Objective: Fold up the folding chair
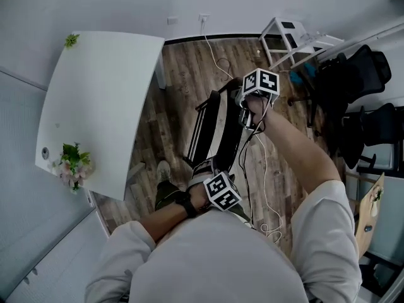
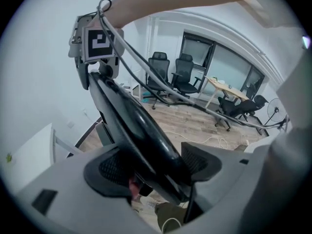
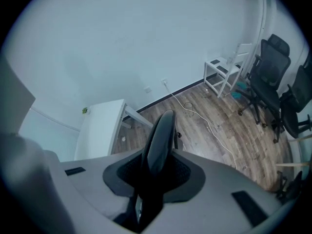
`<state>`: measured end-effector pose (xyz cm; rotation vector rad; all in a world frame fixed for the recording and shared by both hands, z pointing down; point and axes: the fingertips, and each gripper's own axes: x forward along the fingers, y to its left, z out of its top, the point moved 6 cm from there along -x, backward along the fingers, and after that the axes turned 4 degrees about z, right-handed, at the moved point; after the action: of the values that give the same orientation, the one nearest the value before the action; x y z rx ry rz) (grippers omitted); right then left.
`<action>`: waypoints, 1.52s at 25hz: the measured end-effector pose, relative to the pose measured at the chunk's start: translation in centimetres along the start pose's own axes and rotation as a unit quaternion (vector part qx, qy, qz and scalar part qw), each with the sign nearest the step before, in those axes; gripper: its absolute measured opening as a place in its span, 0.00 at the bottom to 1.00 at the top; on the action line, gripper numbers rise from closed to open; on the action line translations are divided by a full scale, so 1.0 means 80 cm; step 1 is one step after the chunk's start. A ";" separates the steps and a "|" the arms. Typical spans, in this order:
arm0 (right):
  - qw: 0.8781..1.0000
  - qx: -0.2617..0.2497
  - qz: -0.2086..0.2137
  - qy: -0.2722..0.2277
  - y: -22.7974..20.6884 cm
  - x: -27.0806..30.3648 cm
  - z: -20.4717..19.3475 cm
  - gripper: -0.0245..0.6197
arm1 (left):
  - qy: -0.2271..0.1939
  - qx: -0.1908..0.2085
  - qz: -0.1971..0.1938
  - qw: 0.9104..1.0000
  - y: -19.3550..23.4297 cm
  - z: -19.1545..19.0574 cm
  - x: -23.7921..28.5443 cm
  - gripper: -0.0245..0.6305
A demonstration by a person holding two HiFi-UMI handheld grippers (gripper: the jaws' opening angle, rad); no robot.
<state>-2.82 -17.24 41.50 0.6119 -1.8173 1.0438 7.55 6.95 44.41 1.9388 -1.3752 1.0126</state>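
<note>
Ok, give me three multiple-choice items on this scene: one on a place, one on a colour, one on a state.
1. In the head view, the table lies where from the chair? A left; B right; C on top of it.
2. The chair is: A white; B red; C black.
3. The right gripper is: A open, empty; B shut on the chair; C shut on a cable.

1 A: the table fills that view's left side.
2 C: frame and seat show black.
3 B: its jaws clamp the chair's edge.
</note>
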 end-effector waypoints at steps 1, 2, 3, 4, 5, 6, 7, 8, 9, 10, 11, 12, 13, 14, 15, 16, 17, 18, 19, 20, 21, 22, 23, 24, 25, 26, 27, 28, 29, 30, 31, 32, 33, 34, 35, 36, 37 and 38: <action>1.000 0.000 0.003 -0.001 0.016 0.006 0.001 0.20 | 0.000 -0.001 0.003 1.000 0.012 -0.010 -0.007 0.56; 1.000 0.000 0.006 -0.001 0.031 0.012 0.002 0.20 | 0.000 -0.002 0.006 1.000 0.023 -0.018 -0.014 0.56; 1.000 0.000 0.009 -0.001 0.046 0.016 0.004 0.20 | -0.001 -0.003 0.010 1.000 0.035 -0.025 -0.022 0.55; 1.000 -0.001 0.012 -0.001 0.061 0.021 0.006 0.20 | -0.002 -0.003 0.012 1.000 0.046 -0.031 -0.030 0.55; 1.000 -0.002 0.015 -0.002 0.076 0.026 0.009 0.20 | -0.003 -0.003 0.014 1.000 0.058 -0.038 -0.038 0.55; 1.000 -0.003 0.017 -0.004 0.090 0.031 0.011 0.20 | -0.004 -0.003 0.016 1.000 0.069 -0.045 -0.045 0.55; 1.000 -0.004 0.020 -0.004 0.105 0.037 0.013 0.20 | -0.004 -0.004 0.020 1.000 0.080 -0.052 -0.052 0.55; 1.000 -0.006 0.022 -0.005 0.118 0.043 0.014 0.20 | -0.004 -0.005 0.024 1.000 0.091 -0.061 -0.057 0.55; 1.000 -0.007 0.023 -0.005 0.132 0.049 0.016 0.20 | -0.003 -0.006 0.028 1.000 0.101 -0.069 -0.061 0.54; 1.000 -0.008 0.025 -0.005 0.145 0.055 0.017 0.20 | -0.003 -0.007 0.032 0.999 0.112 -0.078 -0.065 0.54; 1.000 -0.010 0.026 -0.004 0.157 0.061 0.018 0.20 | -0.004 -0.008 0.033 0.999 0.121 -0.085 -0.070 0.54; 1.000 -0.010 0.026 -0.003 0.169 0.067 0.019 0.20 | -0.005 -0.009 0.033 0.999 0.130 -0.092 -0.074 0.54; 1.000 -0.011 0.027 -0.003 0.179 0.072 0.020 0.20 | -0.006 -0.010 0.034 0.999 0.139 -0.099 -0.079 0.54; 1.000 -0.011 0.027 -0.002 0.189 0.078 0.021 0.20 | -0.006 -0.010 0.035 0.999 0.148 -0.105 -0.083 0.54; 1.000 -0.010 0.027 -0.001 0.198 0.083 0.022 0.20 | -0.006 -0.010 0.037 0.999 0.156 -0.111 -0.087 0.54; 1.000 -0.009 0.026 0.000 0.207 0.088 0.024 0.20 | -0.006 -0.010 0.038 0.999 0.165 -0.117 -0.090 0.54; 1.000 -0.009 0.026 0.000 0.216 0.094 0.025 0.20 | -0.007 -0.011 0.038 0.999 0.173 -0.123 -0.094 0.54; 1.000 -0.010 0.024 0.001 0.225 0.099 0.027 0.20 | -0.007 -0.012 0.036 0.999 0.180 -0.129 -0.096 0.54; 1.000 -0.011 0.023 0.002 0.233 0.105 0.027 0.20 | -0.007 -0.013 0.035 0.999 0.187 -0.135 -0.099 0.54; 1.000 -0.012 0.021 0.004 0.241 0.111 0.028 0.20 | -0.005 -0.013 0.033 0.999 0.193 -0.141 -0.101 0.54; 1.000 -0.014 0.019 0.007 0.248 0.118 0.028 0.20 | -0.002 -0.013 0.032 0.999 0.199 -0.147 -0.102 0.54; 1.000 -0.014 0.016 0.010 0.255 0.124 0.027 0.20 | 0.000 -0.014 0.030 0.999 0.205 -0.154 -0.103 0.54; 1.000 -0.013 0.013 0.012 0.262 0.131 0.026 0.20 | 0.000 -0.015 0.028 1.000 0.211 -0.161 -0.105 0.54; 1.000 -0.012 0.011 0.011 0.269 0.137 0.027 0.20 | -0.003 -0.017 0.024 1.000 0.219 -0.167 -0.107 0.54; 1.000 -0.010 0.009 0.009 0.277 0.143 0.029 0.20 | -0.007 -0.019 0.020 1.000 0.228 -0.173 -0.109 0.54; 1.000 -0.009 0.008 0.004 0.285 0.148 0.032 0.21 | -0.011 -0.022 0.016 1.000 0.239 -0.178 -0.112 0.54; 1.000 -0.009 0.007 0.001 0.292 0.152 0.035 0.21 | -0.014 -0.023 0.013 1.000 0.248 -0.183 -0.115 0.54; 1.000 -0.012 0.006 0.000 0.299 0.157 0.037 0.21 | -0.016 -0.025 0.009 1.000 0.256 -0.187 -0.117 0.54; 1.000 -0.016 0.005 0.001 0.305 0.161 0.038 0.22 | -0.017 -0.026 0.006 0.999 0.262 -0.191 -0.119 0.54; 1.000 -0.021 0.004 0.003 0.311 0.164 0.039 0.22 | -0.018 -0.027 0.002 0.999 0.266 -0.195 -0.121 0.54; 1.000 -0.026 0.004 0.004 0.317 0.168 0.039 0.23 | -0.018 -0.026 -0.001 1.000 0.270 -0.200 -0.122 0.54; 1.000 -0.030 0.006 0.005 0.323 0.171 0.039 0.24 | -0.017 -0.025 -0.004 1.000 0.275 -0.204 -0.124 0.55; 0.999 -0.033 0.009 0.007 0.329 0.176 0.039 0.25 | -0.016 -0.024 -0.005 1.000 0.279 -0.209 -0.126 0.56; 0.999 -0.036 0.012 0.008 0.335 0.180 0.040 0.25 | -0.014 -0.022 -0.005 1.000 0.284 -0.214 -0.127 0.56; 0.999 -0.040 0.017 0.010 0.342 0.183 0.040 0.26 | -0.012 -0.020 -0.003 1.000 0.289 -0.218 -0.130 0.56; 0.999 -0.043 0.022 0.010 0.348 0.186 0.040 0.28 | -0.010 -0.019 -0.001 1.000 0.294 -0.223 -0.132 0.57; 0.999 -0.046 0.028 0.009 0.355 0.189 0.040 0.29 | -0.007 -0.020 0.001 1.000 0.299 -0.227 -0.135 0.57; 0.998 -0.048 0.035 0.007 0.361 0.192 0.040 0.30 | -0.006 -0.023 0.004 1.000 0.304 -0.231 -0.137 0.57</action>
<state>-33.20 -4.71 43.01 0.4844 -1.8762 0.9972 -22.43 19.37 46.07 1.9103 -1.4024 0.9668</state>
